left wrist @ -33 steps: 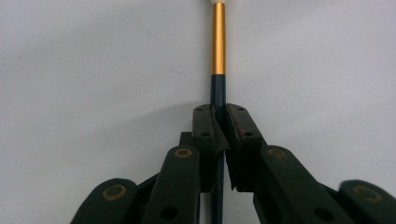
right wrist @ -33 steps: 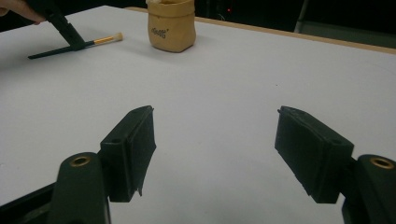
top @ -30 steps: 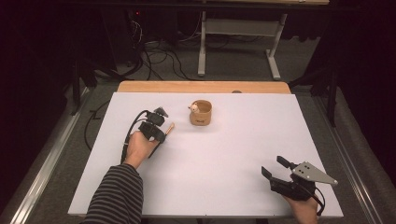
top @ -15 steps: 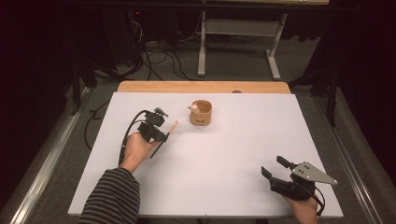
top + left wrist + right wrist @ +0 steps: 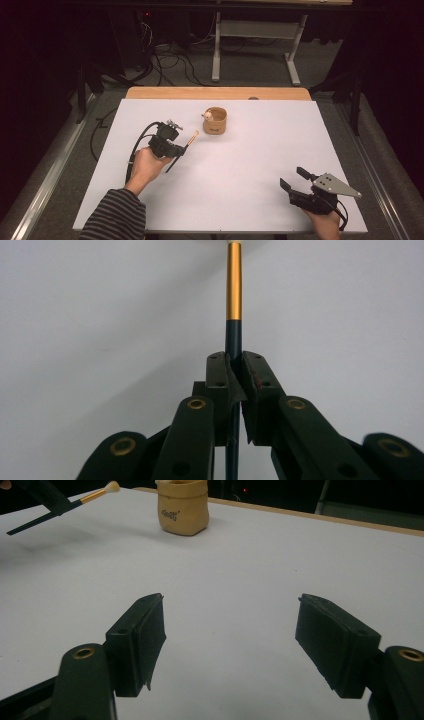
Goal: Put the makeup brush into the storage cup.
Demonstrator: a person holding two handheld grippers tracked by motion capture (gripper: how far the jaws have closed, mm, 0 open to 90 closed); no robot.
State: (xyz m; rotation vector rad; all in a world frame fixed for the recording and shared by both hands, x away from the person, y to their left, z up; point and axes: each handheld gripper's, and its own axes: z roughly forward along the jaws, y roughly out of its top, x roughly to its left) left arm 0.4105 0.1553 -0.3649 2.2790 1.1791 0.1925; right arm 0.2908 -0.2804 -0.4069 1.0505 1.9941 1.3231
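A thin brush [image 5: 182,146] with a dark handle, gold ferrule and pale tip is clamped in my left gripper [image 5: 176,149], which is shut on its handle at the table's left middle. In the left gripper view the brush [image 5: 233,290] runs straight up from between the closed jaws of the left gripper [image 5: 235,377]. The brush tip points at a small tan pouch [image 5: 215,120] with something white poking from its top. My right gripper [image 5: 293,178] rests open at the front right, nothing between its jaws [image 5: 230,630]. The right gripper view has the pouch [image 5: 182,507] and the brush [image 5: 85,499] far off.
The white tabletop [image 5: 250,160] ends in a wooden strip [image 5: 215,93] at the back. Beyond it are floor cables [image 5: 170,55] and a white desk frame [image 5: 255,45]. A black cable [image 5: 136,147] loops from the left gripper.
The left forearm has drawn back a little and the brush tip has swung slightly toward the pouch. The right gripper has stayed put and open.
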